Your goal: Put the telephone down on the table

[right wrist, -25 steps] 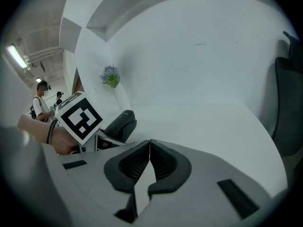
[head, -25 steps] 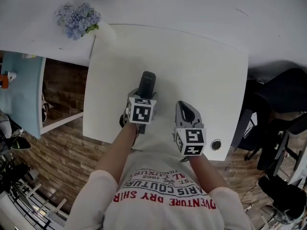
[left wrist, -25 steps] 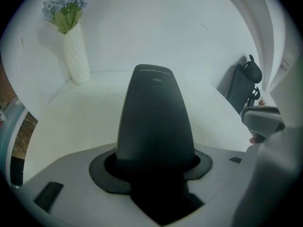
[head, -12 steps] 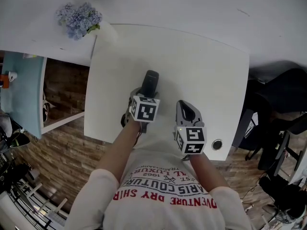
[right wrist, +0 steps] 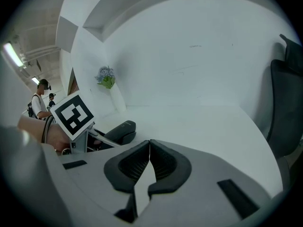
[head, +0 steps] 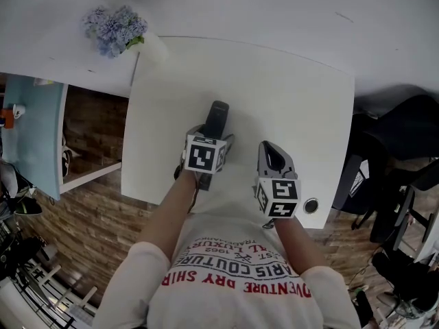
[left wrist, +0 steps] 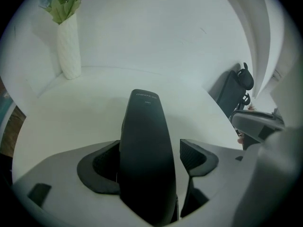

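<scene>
The dark telephone handset [head: 217,117] lies lengthwise on the white table [head: 288,94], its far end pointing away from me. My left gripper [head: 214,138] straddles its near end and its jaws are opening. In the left gripper view the telephone [left wrist: 146,145] runs between the pads of the left gripper [left wrist: 150,161], with a gap at the right pad. My right gripper [head: 269,155] hovers to the right of it, shut and empty. In the right gripper view the pads of the right gripper [right wrist: 149,162] meet, and the telephone [right wrist: 120,130] shows to the left.
A white vase of blue flowers [head: 115,27] stands at the table's far left corner. A round cable hole [head: 311,205] sits at the near right edge. Black chairs [head: 405,136] stand right of the table. People [right wrist: 40,103] stand far off to the left.
The left gripper and the telephone shifted a little to the right. The left jaws have spread wider around the handset. The right gripper barely moved.
</scene>
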`<state>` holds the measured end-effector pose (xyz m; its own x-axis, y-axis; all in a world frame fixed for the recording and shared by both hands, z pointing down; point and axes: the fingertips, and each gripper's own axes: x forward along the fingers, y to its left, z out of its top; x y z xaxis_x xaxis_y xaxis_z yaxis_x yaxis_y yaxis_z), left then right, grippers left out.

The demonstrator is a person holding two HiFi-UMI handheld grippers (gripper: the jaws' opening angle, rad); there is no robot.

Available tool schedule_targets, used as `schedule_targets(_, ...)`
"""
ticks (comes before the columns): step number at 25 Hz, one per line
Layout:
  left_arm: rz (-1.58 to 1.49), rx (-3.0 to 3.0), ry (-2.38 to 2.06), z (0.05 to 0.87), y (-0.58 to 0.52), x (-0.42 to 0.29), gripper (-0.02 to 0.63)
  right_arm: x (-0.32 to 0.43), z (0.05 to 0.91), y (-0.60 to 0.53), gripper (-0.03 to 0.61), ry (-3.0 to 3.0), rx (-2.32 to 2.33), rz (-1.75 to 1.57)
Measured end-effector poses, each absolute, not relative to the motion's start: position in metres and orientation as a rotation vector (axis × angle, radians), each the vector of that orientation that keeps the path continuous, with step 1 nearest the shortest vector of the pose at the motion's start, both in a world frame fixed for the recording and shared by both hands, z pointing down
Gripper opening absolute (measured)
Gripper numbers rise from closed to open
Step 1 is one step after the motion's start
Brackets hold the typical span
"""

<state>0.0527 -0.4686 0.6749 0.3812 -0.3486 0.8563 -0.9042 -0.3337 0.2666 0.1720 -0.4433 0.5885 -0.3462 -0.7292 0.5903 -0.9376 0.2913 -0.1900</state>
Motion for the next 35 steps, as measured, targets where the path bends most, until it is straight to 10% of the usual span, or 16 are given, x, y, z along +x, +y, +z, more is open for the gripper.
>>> schedule_targets(13, 0.806, 2.105, -1.317, 0.599, -0.476, 0.04, 0.366, 0.166, 0.565, -0.431, 0.025, -2.19, 1.54, 0.647)
schedule_targets(15, 0.816, 2.136, -1.334, 0.589, -0.47, 0.041, 0.182, 0.164, 0.558, -0.428, 0.025, -2.198, 1.551, 0.631)
schedule_targets(20, 0.724, 2.186, -1.38, 0.559, -0.46, 0.036, 0.025, 0.155, 0.538, -0.418, 0.026, -2.212, 1.588, 0.57)
schedule_targets(35, -0.053, 2.722, -1.564, 0.375, -0.41, 0.004, 0.025, 0.12, 0.431, -0.384, 0.025, -2.448, 1.784, 0.226)
